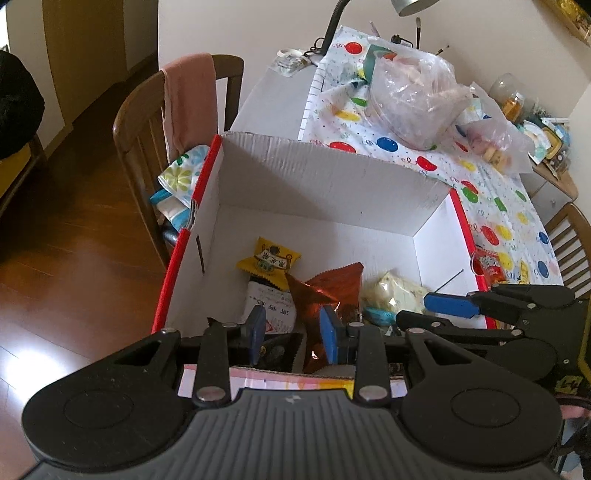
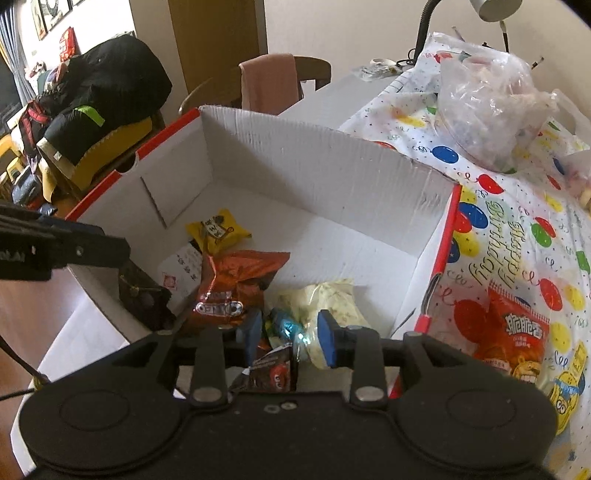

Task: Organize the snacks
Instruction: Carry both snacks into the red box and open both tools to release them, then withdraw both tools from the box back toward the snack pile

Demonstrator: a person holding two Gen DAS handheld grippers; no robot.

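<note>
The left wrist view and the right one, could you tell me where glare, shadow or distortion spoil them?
Left wrist view: window glare whitens the floor, the box has its far-left corner in shadow, and fisheye bends the chair. Right wrist view: the orange packet glints, the lamp is cut off at the top edge, and the corners go dark.

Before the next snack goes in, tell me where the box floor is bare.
The white cardboard box has bare floor along its far wall and far right corner, beyond the yellow packet and shiny orange-red bag. The near side is crowded: the pale yellow pouch and dark red packet lie packed together.
</note>
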